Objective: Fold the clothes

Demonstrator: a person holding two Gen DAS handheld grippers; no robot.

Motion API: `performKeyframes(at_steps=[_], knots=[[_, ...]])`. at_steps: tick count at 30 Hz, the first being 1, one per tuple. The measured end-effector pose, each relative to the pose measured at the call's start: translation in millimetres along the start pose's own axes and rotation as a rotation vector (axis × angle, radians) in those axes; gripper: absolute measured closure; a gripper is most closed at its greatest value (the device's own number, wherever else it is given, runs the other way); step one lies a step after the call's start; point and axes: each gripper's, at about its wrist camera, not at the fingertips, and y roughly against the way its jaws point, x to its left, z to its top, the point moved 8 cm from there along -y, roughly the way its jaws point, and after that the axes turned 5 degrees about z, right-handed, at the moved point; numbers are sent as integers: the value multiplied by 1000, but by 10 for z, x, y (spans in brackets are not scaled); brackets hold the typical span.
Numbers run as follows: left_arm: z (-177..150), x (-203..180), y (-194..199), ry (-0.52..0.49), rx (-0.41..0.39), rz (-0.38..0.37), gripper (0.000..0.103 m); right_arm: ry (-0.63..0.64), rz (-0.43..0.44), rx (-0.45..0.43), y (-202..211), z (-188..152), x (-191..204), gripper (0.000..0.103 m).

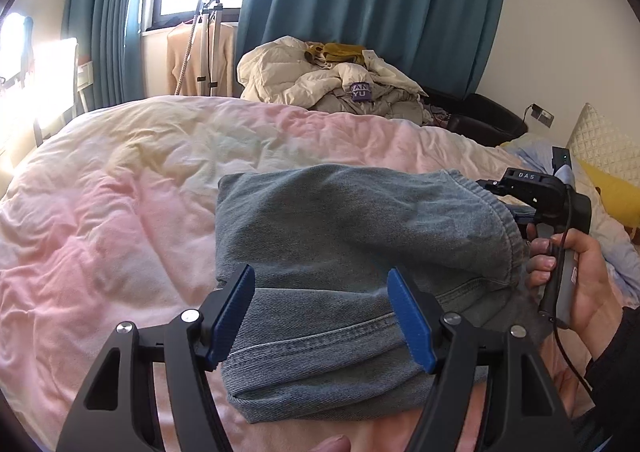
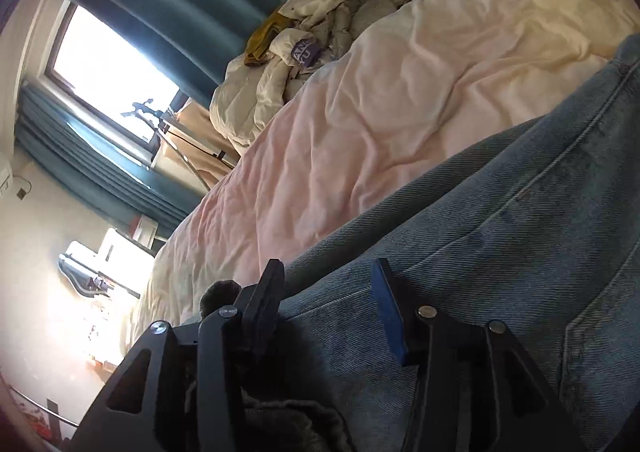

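A pair of light blue jeans (image 1: 340, 252) lies folded into a thick bundle on the pink quilt (image 1: 120, 192). My left gripper (image 1: 322, 292) is open, its blue pads straddling the near edge of the bundle just above the denim. My right gripper shows at the bundle's right side in the left wrist view (image 1: 532, 196), held by a hand. In the right wrist view the right gripper (image 2: 326, 292) is open and tilted, its fingers over the jeans (image 2: 500, 252), with denim lying between them.
A heap of cream and grey clothes (image 1: 332, 80) sits beyond the far edge of the bed. Teal curtains (image 1: 380, 4) and a bright window are behind it. A white pillow (image 1: 604, 148) and a yellow one lie at the right.
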Motion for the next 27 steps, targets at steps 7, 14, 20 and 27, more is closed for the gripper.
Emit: performKeyframes(at_steps=[7, 14, 20, 27], knots=[[-58, 36, -4, 21, 24, 10, 32, 141, 122, 84, 475, -458, 637, 48], [-68, 228, 92, 129, 34, -10, 32, 319, -20, 79, 692, -1083, 955, 27], [-87, 297, 105, 169, 46, -10, 32, 442, -214, 129, 337, -1247, 751, 48], [-59, 310, 182, 188, 36, -28, 32, 178, 22, 62, 676, -1007, 690, 88]])
